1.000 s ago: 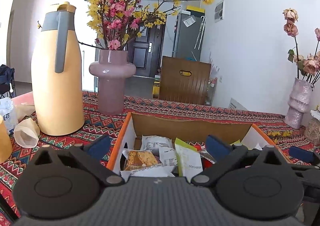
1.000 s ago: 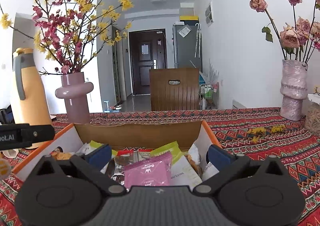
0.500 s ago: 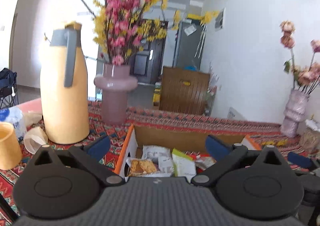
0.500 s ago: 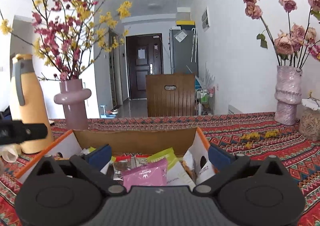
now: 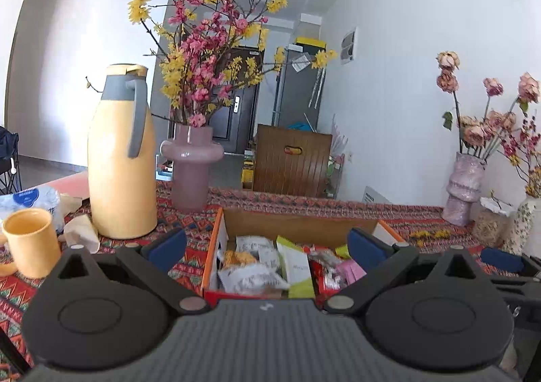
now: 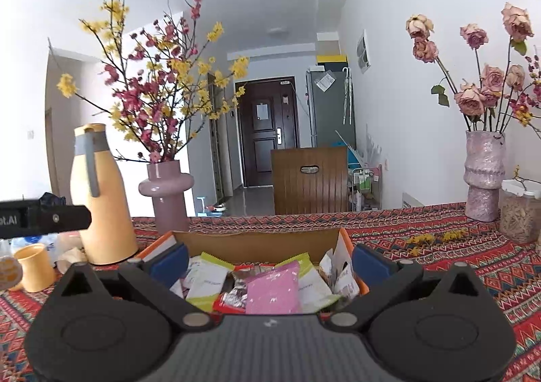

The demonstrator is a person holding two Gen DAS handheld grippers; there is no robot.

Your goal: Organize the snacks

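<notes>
The counter (image 6: 439, 233), under a red patterned cloth, carries everything. On it sits an open cardboard box (image 6: 257, 241) with orange edges, holding the snacks (image 5: 270, 267): white, green, red and pink packets lying loose in a heap inside it. From the right wrist view a pink packet (image 6: 272, 287) lies on top at the near side, with a green-edged white packet (image 6: 206, 280) just beside it on the left.

Left of the box stands a tall yellow jug (image 5: 120, 159) with a grey handle, and next to that a mauve vase (image 5: 191, 165) of pink and yellow blossom branches. A second, rougher vase (image 6: 483, 175) with dried roses stands well to the right near the wall, a jar (image 6: 519, 216) beside it. A yellow cup (image 5: 30, 243) sits at the near left, with crumpled paper (image 5: 81, 233) between it and the jug.

The left tool (image 5: 267, 248) hangs just short of the box's near edge, its blue-padded fingers (image 5: 165, 248) wide apart and holding nothing. The right tool (image 6: 270, 260) hangs over the near side of the box (its pads framing the heap), likewise spread wide and empty. Part of the left tool's black body shows at the left edge of the right wrist view.
</notes>
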